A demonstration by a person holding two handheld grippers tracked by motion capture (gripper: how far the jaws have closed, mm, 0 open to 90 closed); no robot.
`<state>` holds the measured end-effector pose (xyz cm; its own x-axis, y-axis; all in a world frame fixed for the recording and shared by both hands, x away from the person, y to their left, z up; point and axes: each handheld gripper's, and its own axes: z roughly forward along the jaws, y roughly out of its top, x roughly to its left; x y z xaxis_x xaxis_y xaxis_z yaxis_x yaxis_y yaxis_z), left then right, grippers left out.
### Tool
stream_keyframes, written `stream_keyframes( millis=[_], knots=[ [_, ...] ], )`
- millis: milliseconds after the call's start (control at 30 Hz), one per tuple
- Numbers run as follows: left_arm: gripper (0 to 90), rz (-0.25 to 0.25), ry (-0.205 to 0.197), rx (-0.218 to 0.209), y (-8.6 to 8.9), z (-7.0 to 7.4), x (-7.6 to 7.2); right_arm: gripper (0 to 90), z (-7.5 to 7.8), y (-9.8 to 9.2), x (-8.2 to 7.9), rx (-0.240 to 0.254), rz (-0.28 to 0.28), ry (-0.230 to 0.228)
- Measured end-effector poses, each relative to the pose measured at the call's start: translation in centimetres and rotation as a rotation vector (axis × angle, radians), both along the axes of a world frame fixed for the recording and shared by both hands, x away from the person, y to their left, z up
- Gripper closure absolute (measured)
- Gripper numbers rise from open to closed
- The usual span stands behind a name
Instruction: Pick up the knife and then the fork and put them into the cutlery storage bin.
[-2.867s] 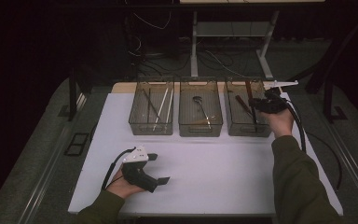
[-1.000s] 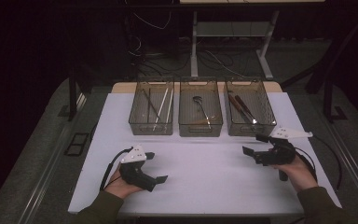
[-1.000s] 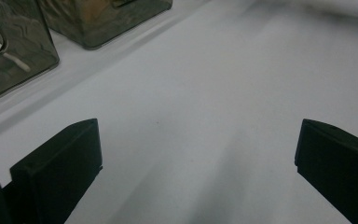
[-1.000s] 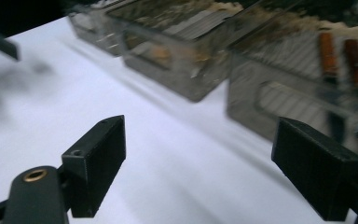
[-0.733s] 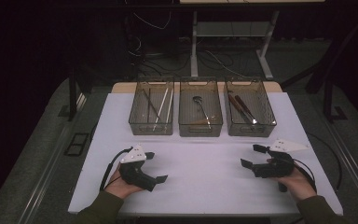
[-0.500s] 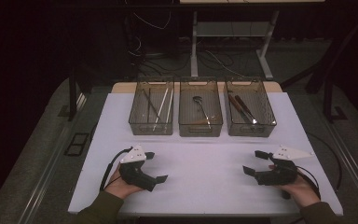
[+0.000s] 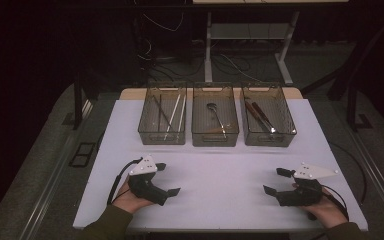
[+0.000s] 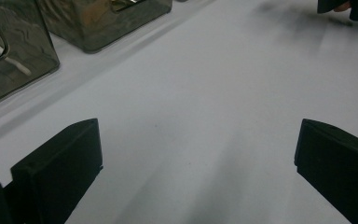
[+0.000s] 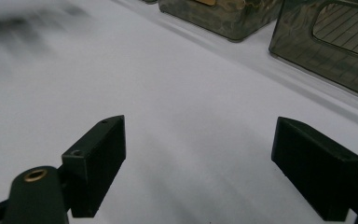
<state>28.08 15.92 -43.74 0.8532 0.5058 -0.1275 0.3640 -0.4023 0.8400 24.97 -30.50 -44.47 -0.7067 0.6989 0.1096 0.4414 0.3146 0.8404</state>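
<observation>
I hold both grippers low over the white tabletop [image 7: 220, 170], near the bottom of the high view. My left gripper [image 7: 166, 179] sits at the lower left and my right gripper [image 7: 275, 181] sits at the lower right — they point in toward each other. Both sets of jaws are spread wide with nothing between them. In each gripper view I see just bare white tabletop between the two black jaws.

The things I work with are in three clear bins in a row, up in the middle of the high view, well apart from my grippers. The left bin [image 7: 162, 136] holds thin sticks, some pale and some dark. The middle bin [image 7: 215, 137] holds a spoon [image 7: 214, 114]. The right bin [image 7: 269, 136] holds two dark tools with long handles; I cannot tell just what they are.

I see nothing loose on the tabletop — every tool lies inside a bin, like with like. So I think the sorting is done, or very close to done. I can find nothing left to pick up. My grippers look like they are resting.
</observation>
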Motion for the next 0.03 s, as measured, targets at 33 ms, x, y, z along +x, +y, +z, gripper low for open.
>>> stream_keyframes(
  millis=[33],
  knots=[
    [0.0, 0.000, 0.001, 0.003, 0.01, -0.02, 0.02, 17.7, 0.02, -0.03, 0.02, 0.001, -0.002, 0.000]
  ],
)
